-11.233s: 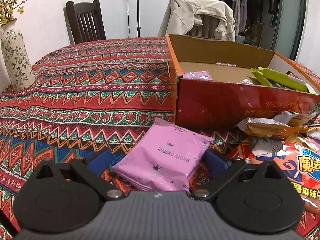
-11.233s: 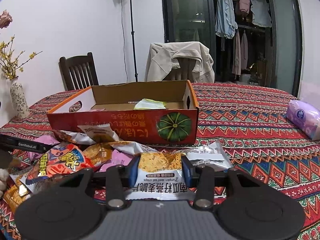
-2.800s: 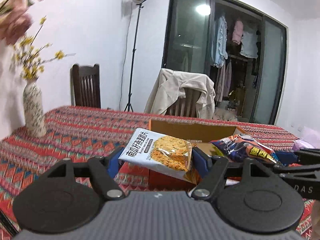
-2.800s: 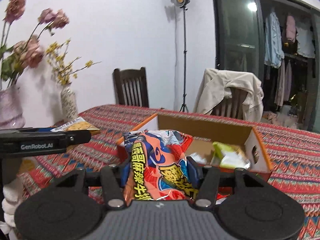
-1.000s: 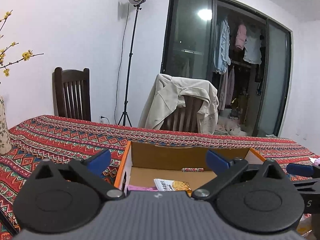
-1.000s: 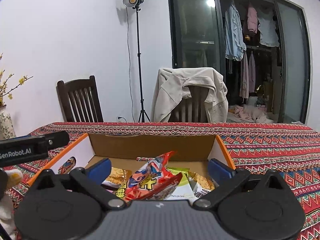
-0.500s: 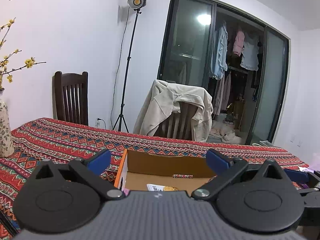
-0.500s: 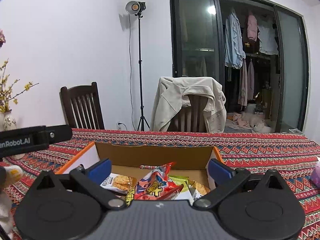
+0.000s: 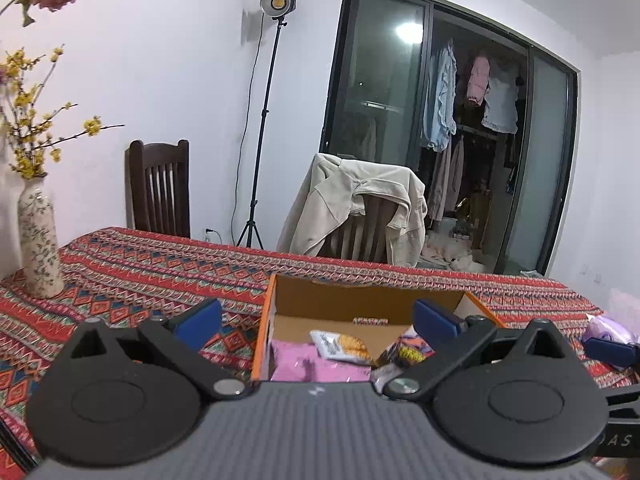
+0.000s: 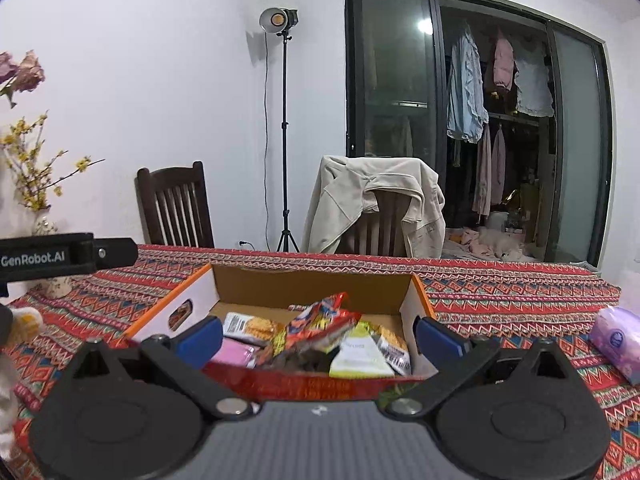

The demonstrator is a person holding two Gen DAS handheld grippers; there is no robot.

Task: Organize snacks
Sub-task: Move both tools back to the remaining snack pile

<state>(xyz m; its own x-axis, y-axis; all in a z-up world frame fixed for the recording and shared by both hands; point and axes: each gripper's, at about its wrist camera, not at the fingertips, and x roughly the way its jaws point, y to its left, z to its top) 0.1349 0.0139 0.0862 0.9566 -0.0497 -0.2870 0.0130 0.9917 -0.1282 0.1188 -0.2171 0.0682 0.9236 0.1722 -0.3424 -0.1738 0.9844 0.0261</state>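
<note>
Cardboard box now holds the snacks both tools, left and right, carried earlier; both gape wide, empty.

A white-walled room at night. Ahead of the gripper, a table covered in a red patterned cloth fills the lower view. Beyond its far edge, ahead and to the left, a dark wooden chair stands against the wall. Straight ahead, a second chair has a beige jacket draped over its back. Between the two chairs, a tall black tripod stand carries a round studio lamp, lit. Ahead and to the right, dark-framed sliding glass doors reflect a ceiling light; behind them, clothes hang on a rail. Far left on the table, a patterned vase holds yellow-flowered branches.
</note>
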